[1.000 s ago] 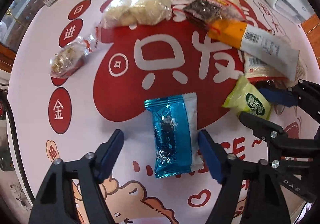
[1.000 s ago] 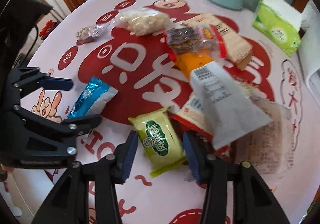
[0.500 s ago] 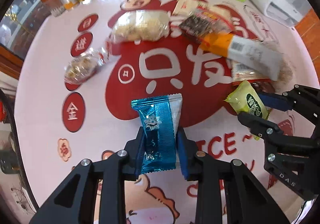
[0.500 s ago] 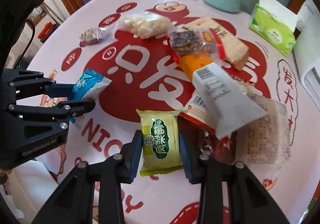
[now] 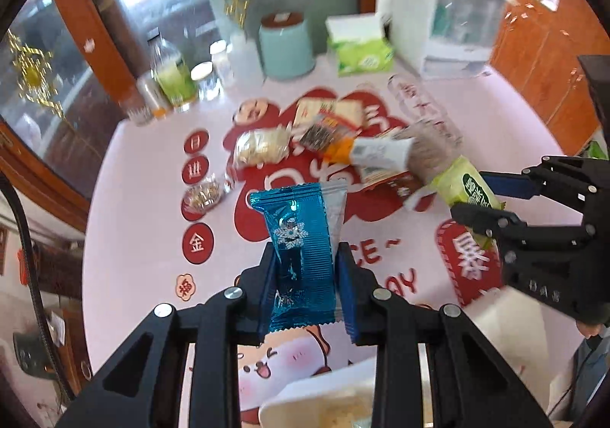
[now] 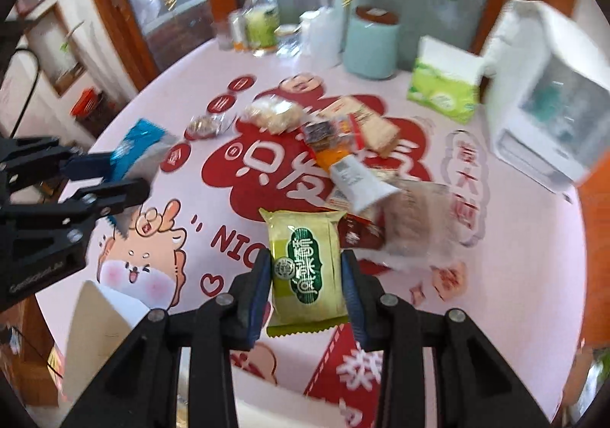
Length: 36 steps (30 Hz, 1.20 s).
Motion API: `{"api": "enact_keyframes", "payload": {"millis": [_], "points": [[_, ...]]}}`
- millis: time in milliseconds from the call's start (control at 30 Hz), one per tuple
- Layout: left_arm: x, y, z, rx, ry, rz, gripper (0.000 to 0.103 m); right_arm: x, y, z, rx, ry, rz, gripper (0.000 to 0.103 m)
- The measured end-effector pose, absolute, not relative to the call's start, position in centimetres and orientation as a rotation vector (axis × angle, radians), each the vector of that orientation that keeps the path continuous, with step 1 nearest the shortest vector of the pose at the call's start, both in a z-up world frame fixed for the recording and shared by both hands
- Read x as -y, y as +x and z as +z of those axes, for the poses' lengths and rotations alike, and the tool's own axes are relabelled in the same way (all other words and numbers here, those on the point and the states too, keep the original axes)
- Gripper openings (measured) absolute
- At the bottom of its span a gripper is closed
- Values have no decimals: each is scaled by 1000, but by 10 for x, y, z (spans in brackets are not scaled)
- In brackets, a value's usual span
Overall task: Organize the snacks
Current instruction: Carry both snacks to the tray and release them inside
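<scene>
My left gripper (image 5: 305,275) is shut on a blue foil snack packet (image 5: 299,237) and holds it above the table. My right gripper (image 6: 307,275) is shut on a green snack packet (image 6: 305,267), also lifted. Each gripper shows in the other's view: the right with the green packet (image 5: 467,187), the left with the blue packet (image 6: 133,145). Several snacks lie in a pile (image 6: 343,149) at the table's middle. A white box edge (image 6: 103,317) sits near me, also low in the left wrist view (image 5: 324,401).
The round table has a pink and red printed cover (image 6: 514,275). At the far edge stand a teal canister (image 6: 371,42), a green tissue pack (image 6: 444,92), bottles and jars (image 6: 259,23) and a white appliance (image 6: 549,92).
Both grippers closed on their packets, the left from wide open, and lifted them off the table, pulling back toward me. The views now tilt up to show the room.
</scene>
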<state>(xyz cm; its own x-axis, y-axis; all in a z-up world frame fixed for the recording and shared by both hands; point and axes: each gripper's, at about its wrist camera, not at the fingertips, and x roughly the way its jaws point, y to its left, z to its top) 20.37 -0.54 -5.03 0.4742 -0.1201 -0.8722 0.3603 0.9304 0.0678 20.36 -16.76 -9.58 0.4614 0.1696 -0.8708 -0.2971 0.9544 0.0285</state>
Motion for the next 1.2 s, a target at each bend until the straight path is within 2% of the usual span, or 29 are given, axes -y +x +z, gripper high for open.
{"api": "enact_keyframes", "payload": {"millis": [267,567,767,1200], "points": [[2,117,-11,-924,254,-360,28,172,113,-42,-952,0,187,36],[-6,37,2,-858,219,-365,28,169,22,-19,-900,145,159,36],[-12,6,-7,-866,217,-343,28,170,-12,-29,-935,185,134,36],[-11,-9,-68,-1035,231,-295,28,150,-36,-63,-1015,99,74,37]]}}
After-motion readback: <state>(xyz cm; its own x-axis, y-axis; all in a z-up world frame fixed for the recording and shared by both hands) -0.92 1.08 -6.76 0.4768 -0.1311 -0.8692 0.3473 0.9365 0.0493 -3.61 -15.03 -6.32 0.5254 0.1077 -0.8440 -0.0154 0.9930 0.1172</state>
